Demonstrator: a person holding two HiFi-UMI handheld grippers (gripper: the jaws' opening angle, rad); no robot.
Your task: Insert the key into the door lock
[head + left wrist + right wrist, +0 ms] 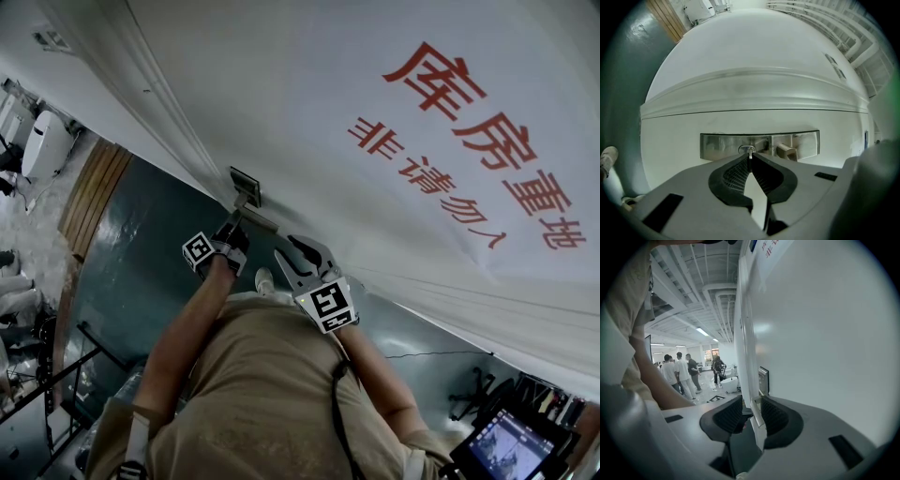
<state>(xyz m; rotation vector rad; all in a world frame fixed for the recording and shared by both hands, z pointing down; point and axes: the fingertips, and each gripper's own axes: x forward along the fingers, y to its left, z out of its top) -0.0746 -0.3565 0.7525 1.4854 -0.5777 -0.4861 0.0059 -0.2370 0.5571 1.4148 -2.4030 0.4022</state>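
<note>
A steel lock plate (717,145) is set in the white door (754,56), with the keyhole (747,149) at its middle and a latch (786,151) to the right. My left gripper (749,158) is shut on the key (749,154), held level, and the key's tip sits right at the keyhole. In the head view this gripper (236,216) points at the lock plate (246,184) above a silver handle (264,221). My right gripper (298,247) hangs just right of the handle's end. Its jaws (751,414) stand apart, and only the pale door edge shows through the gap.
The door carries large red characters (487,141). A dark green floor (150,253) lies below, with my shoe (607,158) near the door's foot. Several people (679,373) stand far down the hall. A screen (511,445) sits at the lower right.
</note>
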